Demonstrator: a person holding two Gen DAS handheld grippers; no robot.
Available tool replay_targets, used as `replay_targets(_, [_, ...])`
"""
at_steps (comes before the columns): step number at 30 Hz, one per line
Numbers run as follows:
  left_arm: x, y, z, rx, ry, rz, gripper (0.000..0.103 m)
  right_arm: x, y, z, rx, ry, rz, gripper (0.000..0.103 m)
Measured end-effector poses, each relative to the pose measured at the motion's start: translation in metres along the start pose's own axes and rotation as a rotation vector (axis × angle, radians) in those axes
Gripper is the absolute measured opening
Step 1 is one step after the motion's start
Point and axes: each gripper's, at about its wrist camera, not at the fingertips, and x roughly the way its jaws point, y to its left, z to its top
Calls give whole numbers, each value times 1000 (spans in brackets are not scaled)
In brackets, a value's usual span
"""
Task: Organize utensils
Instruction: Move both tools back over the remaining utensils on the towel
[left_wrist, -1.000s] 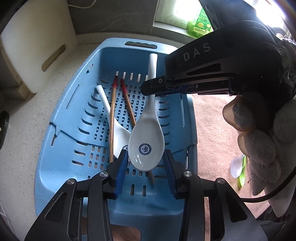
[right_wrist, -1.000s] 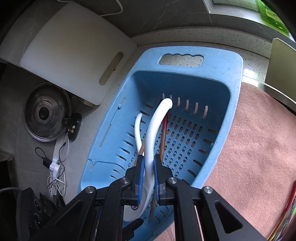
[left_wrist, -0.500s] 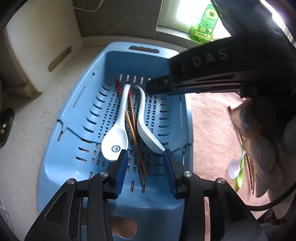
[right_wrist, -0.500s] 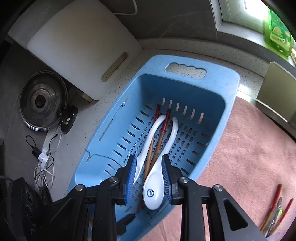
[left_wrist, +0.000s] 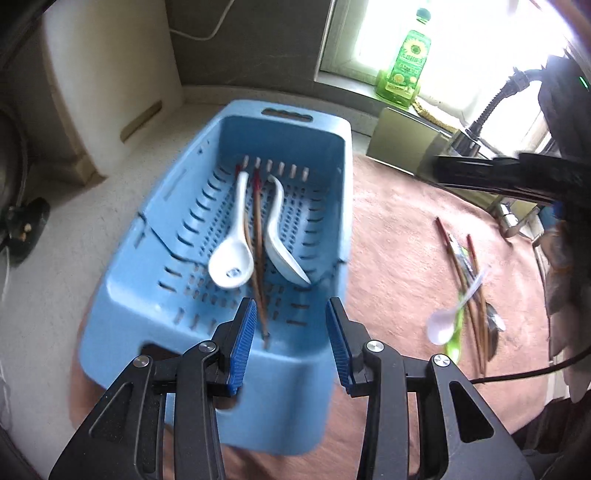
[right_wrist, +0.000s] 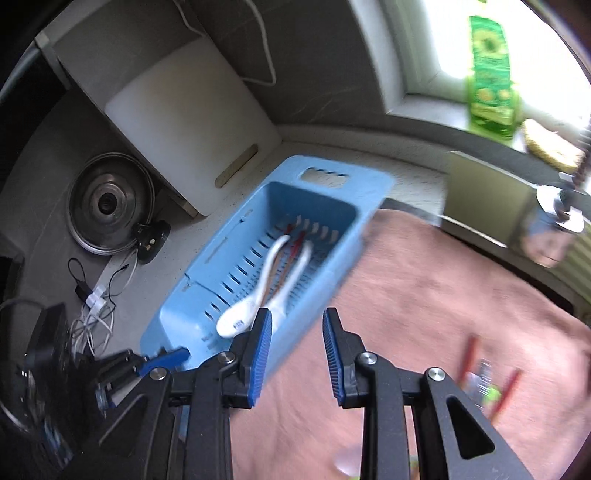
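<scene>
A blue slotted basket (left_wrist: 162, 236) holds two white ceramic spoons (left_wrist: 232, 258) and a pair of brown chopsticks (left_wrist: 258, 258) between them. The second spoon (left_wrist: 280, 236) lies on its side. The basket also shows in the right wrist view (right_wrist: 207, 295). My left gripper (left_wrist: 290, 347) is open and empty above the basket's near end. My right gripper (right_wrist: 297, 354) is open and empty, raised above the pink mat beside the basket. Loose chopsticks (left_wrist: 458, 269), a small white spoon (left_wrist: 439, 325) and a green utensil (left_wrist: 454, 343) lie on the mat to the right.
A pink mat (left_wrist: 399, 236) covers the counter right of the basket. A white cutting board (right_wrist: 192, 122) leans on the back wall. A pot lid (right_wrist: 107, 203) and cables (right_wrist: 92, 295) lie left. A green bottle (left_wrist: 404, 66) stands on the windowsill.
The right gripper let go of the white spoon, which now lies in the basket, then opened wide and pulled back to the right. The left gripper drew back from the basket.
</scene>
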Motion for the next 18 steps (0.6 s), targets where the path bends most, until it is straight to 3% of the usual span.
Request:
replay_targets(2, [0, -9, -6, 0, 10, -17, 38, -20, -19, -11, 26, -21, 24, 29])
replay_targets(5, [1, -26, -14, 6, 10, -26, 38, -43, -44, -29, 22, -26, -24, 44])
replay_targets(12, [9, -74, -25, -17, 28, -77, 38, -70, -92, -59, 57, 11, -90, 45])
replay_targets(18, [12, -102, -28, 1, 45, -65, 41, -82, -135, -79, 173, 25, -47, 45])
